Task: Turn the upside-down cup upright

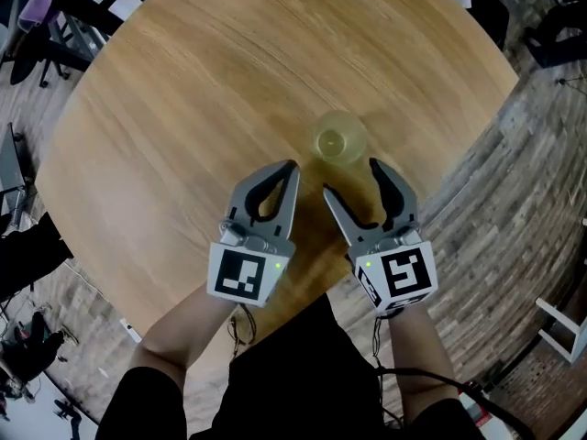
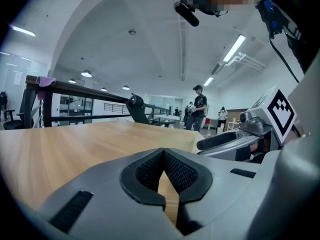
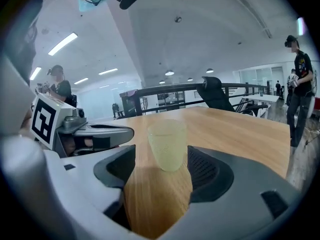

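A pale yellow-green translucent cup (image 1: 339,138) stands on the round wooden table (image 1: 183,117), wide mouth up and narrow base down. In the right gripper view the cup (image 3: 167,144) sits just beyond the fingertips, in line with the gap, and neither pad touches it. My right gripper (image 1: 350,178) is open with its jaws spread and nothing gripped. My left gripper (image 1: 291,166) is shut and empty, its tips together a little to the left of the cup. The left gripper view shows its closed pads (image 2: 177,171) over bare wood; the cup is out of that view.
The table's near edge (image 1: 303,305) lies under my forearms, with plank floor (image 1: 514,209) to the right. Dark chairs and gear (image 1: 37,44) stand beyond the far left rim. A person (image 3: 298,84) stands off the table's right side, and others stand far off.
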`<move>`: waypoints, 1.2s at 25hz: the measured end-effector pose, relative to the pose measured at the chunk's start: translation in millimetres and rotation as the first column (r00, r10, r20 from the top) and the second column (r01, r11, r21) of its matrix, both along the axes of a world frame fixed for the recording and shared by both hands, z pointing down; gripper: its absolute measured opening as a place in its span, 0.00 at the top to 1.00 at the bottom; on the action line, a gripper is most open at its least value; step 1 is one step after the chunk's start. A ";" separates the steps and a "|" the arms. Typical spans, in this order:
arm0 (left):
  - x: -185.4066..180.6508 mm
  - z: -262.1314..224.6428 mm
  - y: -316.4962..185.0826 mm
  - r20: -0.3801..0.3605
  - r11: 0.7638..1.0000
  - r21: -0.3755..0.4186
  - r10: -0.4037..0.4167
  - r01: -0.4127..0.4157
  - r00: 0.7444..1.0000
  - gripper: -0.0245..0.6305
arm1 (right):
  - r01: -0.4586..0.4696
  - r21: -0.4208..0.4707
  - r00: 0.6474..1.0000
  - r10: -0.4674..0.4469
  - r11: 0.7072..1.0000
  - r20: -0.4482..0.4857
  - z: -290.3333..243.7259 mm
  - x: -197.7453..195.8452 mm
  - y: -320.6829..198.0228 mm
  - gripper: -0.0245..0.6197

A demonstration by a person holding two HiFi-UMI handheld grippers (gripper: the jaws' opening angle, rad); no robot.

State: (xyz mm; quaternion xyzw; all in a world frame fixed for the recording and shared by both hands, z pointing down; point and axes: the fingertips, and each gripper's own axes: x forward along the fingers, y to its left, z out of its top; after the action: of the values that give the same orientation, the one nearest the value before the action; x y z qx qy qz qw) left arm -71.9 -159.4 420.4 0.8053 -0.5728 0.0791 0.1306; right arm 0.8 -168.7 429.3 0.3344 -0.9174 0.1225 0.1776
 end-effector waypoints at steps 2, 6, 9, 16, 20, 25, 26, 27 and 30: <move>-0.1 14.0 -1.1 0.000 1.000 -0.005 0.007 -0.007 1.000 0.95 | -0.010 0.001 1.000 0.010 1.000 0.020 8.3 -1.7 -7.8 0.51; 1.1 32.2 -3.1 -0.005 1.000 -0.008 0.002 -0.002 1.000 0.95 | -0.009 0.045 1.000 0.008 0.999 0.025 14.4 -7.3 -28.1 0.40; 2.5 40.7 -3.0 -0.038 1.000 -0.027 0.003 -0.004 0.999 0.95 | 0.013 0.060 1.000 -0.013 0.998 0.015 15.4 -16.0 -38.2 0.34; -0.3 46.0 0.1 -0.046 0.999 -0.028 0.022 -0.023 0.999 0.95 | 0.048 0.094 0.999 -0.046 0.994 -0.022 13.5 -41.5 -47.4 0.34; 5.0 46.9 2.4 -0.050 0.999 -0.041 0.022 -0.024 0.998 0.95 | 0.038 0.103 0.999 -0.035 0.994 -0.025 11.8 -43.5 -56.1 0.34; 7.0 49.3 5.1 -0.048 0.999 -0.042 0.021 -0.023 0.999 0.95 | 0.025 0.127 0.999 -0.019 0.992 -0.051 11.5 -39.6 -61.4 0.34; 7.3 49.8 5.7 -0.050 0.999 -0.043 0.022 -0.024 0.999 0.95 | 0.026 0.123 0.999 -0.021 0.992 -0.046 11.5 -39.7 -62.1 0.35; 8.1 50.1 6.6 -0.052 0.999 -0.045 0.025 -0.027 0.998 0.95 | 0.027 0.121 0.999 -0.022 0.992 -0.038 10.7 -39.4 -62.8 0.35; 11.5 49.7 7.3 -0.039 0.998 -0.043 0.037 -0.038 0.999 0.95 | 0.018 0.125 1.000 -0.017 0.992 -0.010 3.5 -33.9 -63.5 0.35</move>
State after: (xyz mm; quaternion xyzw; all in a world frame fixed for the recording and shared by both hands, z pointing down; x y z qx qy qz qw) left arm -60.4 -152.1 470.0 0.8143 -0.5531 0.0786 0.1575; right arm -33.2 -232.1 432.8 0.3372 -0.9254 0.0616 0.1615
